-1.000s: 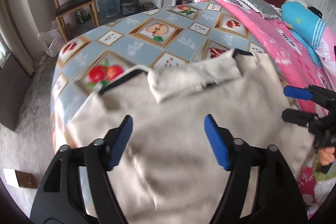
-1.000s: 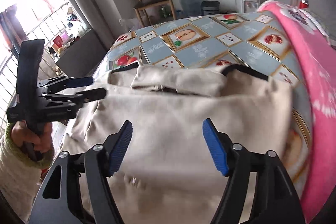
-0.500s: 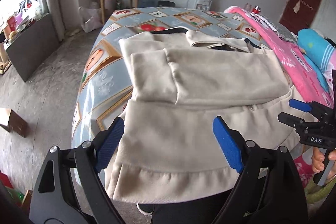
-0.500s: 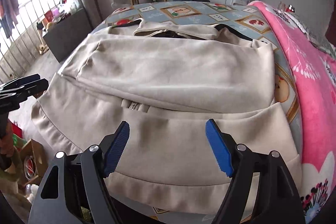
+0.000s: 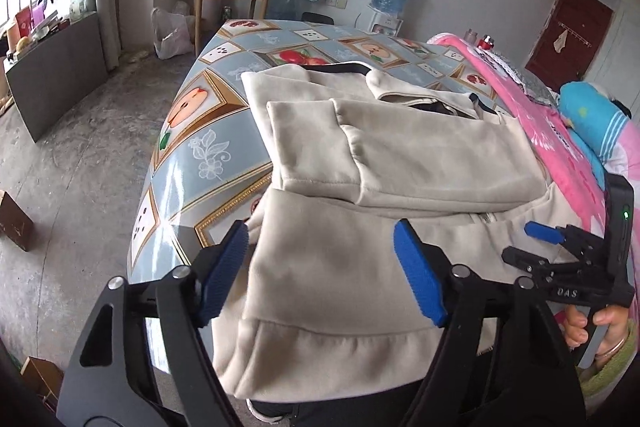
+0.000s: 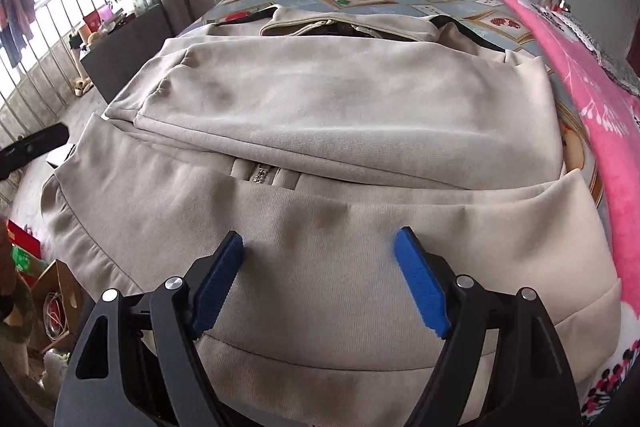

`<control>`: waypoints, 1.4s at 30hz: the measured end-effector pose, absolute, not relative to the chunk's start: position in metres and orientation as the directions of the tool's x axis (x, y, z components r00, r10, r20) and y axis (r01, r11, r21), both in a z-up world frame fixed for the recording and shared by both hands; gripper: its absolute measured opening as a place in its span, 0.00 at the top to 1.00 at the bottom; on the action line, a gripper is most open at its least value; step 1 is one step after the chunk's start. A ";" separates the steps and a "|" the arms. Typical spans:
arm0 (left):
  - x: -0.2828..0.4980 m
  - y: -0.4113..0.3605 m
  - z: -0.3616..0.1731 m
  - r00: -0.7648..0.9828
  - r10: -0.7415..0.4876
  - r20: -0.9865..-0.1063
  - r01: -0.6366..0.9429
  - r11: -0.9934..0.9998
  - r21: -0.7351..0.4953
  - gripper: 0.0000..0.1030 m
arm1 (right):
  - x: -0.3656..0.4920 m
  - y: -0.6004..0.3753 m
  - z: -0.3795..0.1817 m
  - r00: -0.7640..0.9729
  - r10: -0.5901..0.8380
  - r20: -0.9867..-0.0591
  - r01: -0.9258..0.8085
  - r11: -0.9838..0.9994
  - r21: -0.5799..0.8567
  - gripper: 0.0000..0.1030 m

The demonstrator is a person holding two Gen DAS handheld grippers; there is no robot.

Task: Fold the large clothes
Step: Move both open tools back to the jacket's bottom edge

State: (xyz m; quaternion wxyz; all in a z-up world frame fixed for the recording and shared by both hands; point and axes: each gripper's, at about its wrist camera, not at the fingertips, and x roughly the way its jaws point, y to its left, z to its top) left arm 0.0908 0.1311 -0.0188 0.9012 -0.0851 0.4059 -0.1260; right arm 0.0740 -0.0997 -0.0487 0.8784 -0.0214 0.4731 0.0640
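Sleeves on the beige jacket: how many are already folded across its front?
2. One sleeve has its cuff at the jacket's left edge in the left wrist view; the other sleeve overlaps it, running rightward toward the pink blanket. Nothing else is visibly folded.

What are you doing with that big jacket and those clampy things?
A person holds a hand-held gripper in each hand over a beige jacket spread on the table. Its sleeves are already folded across the chest. The left hand-held gripper, just narrowing, and the right hand-held gripper, just widening, hover open above the hem.
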 end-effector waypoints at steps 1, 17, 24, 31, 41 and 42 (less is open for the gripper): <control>0.095 0.134 -0.021 0.634 -0.303 -0.712 0.154 0.951 -0.267 0.33 | 0.074 -0.100 -0.049 0.545 0.091 -0.833 -0.134 0.991 0.021 0.25; 0.094 0.160 -0.031 0.497 -0.441 -0.747 0.144 0.891 -0.431 0.59 | 0.074 -0.100 -0.049 0.542 0.101 -0.834 -0.146 0.989 0.025 0.24; 0.098 0.160 -0.047 0.479 -0.425 -0.768 0.111 0.897 -0.427 0.57 | 0.074 -0.099 -0.049 0.539 0.104 -0.836 -0.144 0.989 0.030 0.24; 0.117 0.162 -0.054 0.466 -0.445 -0.765 0.129 0.890 -0.438 0.56 | 0.074 -0.099 -0.049 0.540 0.103 -0.835 -0.142 0.989 0.030 0.24; 0.116 0.162 -0.048 0.407 -0.667 -0.624 0.298 0.743 -0.599 0.56 | 0.077 -0.098 -0.049 0.525 0.096 -0.846 -0.144 0.989 0.022 0.24; 0.119 0.162 -0.050 0.402 -0.658 -0.637 0.294 0.751 -0.590 0.56 | 0.077 -0.098 -0.049 0.523 0.096 -0.847 -0.146 0.989 0.022 0.24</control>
